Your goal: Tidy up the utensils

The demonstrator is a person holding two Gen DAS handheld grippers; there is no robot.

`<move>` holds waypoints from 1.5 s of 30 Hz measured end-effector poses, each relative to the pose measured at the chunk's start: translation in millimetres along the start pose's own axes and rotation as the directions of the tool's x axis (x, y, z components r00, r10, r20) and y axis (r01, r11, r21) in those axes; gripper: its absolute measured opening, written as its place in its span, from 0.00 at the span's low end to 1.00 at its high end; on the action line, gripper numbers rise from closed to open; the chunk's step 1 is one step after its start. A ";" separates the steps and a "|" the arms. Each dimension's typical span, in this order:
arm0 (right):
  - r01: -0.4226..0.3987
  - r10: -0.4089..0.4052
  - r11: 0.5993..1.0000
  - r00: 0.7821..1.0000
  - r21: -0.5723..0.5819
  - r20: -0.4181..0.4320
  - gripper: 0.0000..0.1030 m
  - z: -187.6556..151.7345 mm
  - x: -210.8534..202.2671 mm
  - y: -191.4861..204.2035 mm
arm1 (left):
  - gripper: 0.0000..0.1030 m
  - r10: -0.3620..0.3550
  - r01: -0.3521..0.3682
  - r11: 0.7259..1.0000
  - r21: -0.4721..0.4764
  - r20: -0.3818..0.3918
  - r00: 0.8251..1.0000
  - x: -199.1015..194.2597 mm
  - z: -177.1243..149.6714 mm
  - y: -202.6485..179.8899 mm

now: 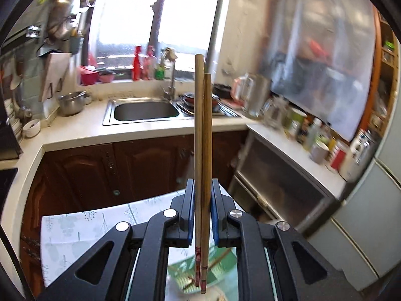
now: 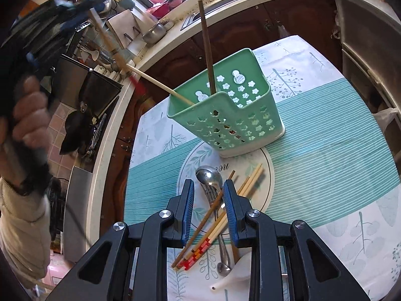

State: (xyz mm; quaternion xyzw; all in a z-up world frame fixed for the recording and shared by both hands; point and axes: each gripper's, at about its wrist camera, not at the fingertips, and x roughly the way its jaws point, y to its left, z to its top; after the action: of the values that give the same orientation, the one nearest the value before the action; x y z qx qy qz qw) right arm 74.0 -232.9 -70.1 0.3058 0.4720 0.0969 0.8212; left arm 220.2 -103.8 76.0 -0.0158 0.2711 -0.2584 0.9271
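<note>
My left gripper (image 1: 202, 188) is shut on a pair of wooden chopsticks (image 1: 202, 135) with red-banded ends, held upright high above the table; it also shows blurred in the right wrist view (image 2: 82, 2). A green perforated utensil basket (image 2: 225, 115) stands on the table with a dark chopstick (image 2: 206, 47) and a pale chopstick (image 2: 155, 81) leaning in it. My right gripper (image 2: 208, 188) is open, hovering over a pile of chopsticks (image 2: 220, 225), a metal spoon (image 2: 209, 175), a fork (image 2: 211, 193) and a white ceramic spoon (image 2: 235, 278).
The table (image 2: 325, 165) has a teal and white leaf-print cloth. A white counter with a sink (image 1: 145, 111), pots, bottles and jars wraps around behind. Dark wooden cabinets (image 1: 125, 168) stand below it. A fridge (image 1: 371, 213) is at the right.
</note>
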 end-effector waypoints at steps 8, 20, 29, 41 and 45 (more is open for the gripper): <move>0.019 -0.019 1.000 0.999 0.016 -0.033 0.25 -8.5 35.9 -23.7 | 0.08 0.075 -0.077 0.997 0.015 0.082 0.994 33.3 -48.9 0.5; 0.041 -0.036 0.997 0.996 0.059 -0.085 0.25 -9.1 79.4 -51.9 | 0.22 0.071 -0.071 0.997 0.028 0.012 0.997 48.1 -91.5 2.6; 0.000 0.017 0.990 0.992 0.140 -0.122 0.25 -1.4 116.7 -72.8 | 0.23 0.067 -0.067 0.998 -0.006 -0.028 0.997 28.9 -96.2 10.9; -0.104 0.134 0.967 0.984 0.234 -0.116 0.25 -9.8 160.9 -105.2 | 0.22 0.016 -0.018 1.000 -0.013 -0.165 0.986 -31.7 -125.6 18.8; -0.137 0.164 0.963 0.981 0.234 -0.099 0.25 -12.4 169.5 -107.0 | 0.22 -0.017 0.010 1.000 -0.018 -0.387 0.922 -10.1 -170.2 23.1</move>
State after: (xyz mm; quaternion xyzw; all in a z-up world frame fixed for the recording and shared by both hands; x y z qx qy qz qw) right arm 140.5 -236.9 -259.5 0.4259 0.5029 0.1228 0.7420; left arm 136.8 -60.0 -68.0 0.0262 0.4508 -0.2606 0.8533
